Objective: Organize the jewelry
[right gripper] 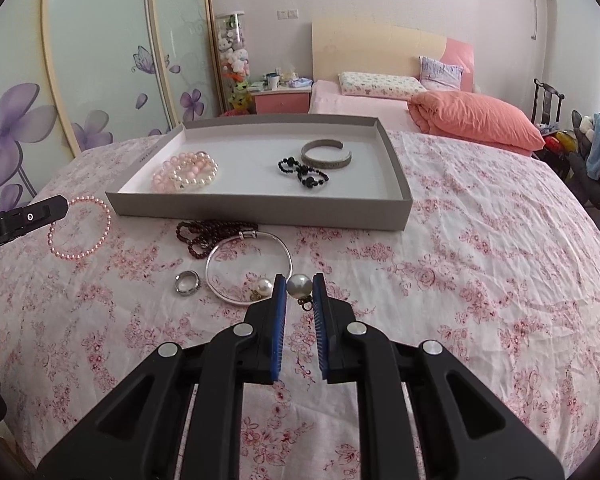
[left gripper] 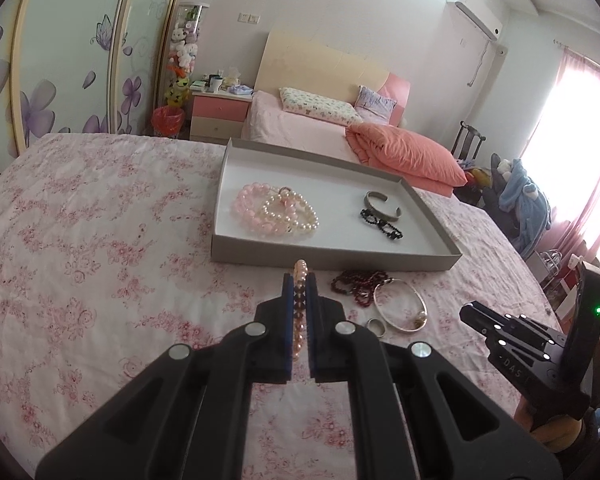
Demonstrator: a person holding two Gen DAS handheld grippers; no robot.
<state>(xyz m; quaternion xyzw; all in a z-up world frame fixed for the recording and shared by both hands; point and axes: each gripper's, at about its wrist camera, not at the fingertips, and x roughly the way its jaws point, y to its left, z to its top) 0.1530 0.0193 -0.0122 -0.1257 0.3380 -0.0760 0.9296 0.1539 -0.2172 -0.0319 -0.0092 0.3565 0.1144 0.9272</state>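
A shallow grey cardboard tray (right gripper: 260,208) with a white floor sits on the wrinkled, pink-flowered bedspread (right gripper: 460,260), holding glossy pink and white bead bracelets (right gripper: 186,172), a black beaded piece (right gripper: 302,172) and a dull metal cuff (right gripper: 327,155). In front of it lie dark red beads (right gripper: 204,234), a thin silver bangle (right gripper: 248,268), a ring (right gripper: 187,283) and a loose pearl (right gripper: 265,287). The left gripper (left gripper: 300,280) is clamped on a small-beaded pink bracelet (right gripper: 80,228); the right gripper (right gripper: 299,285) pinches a round pearl earring (right gripper: 299,284), its gold fitting possibly a hook.
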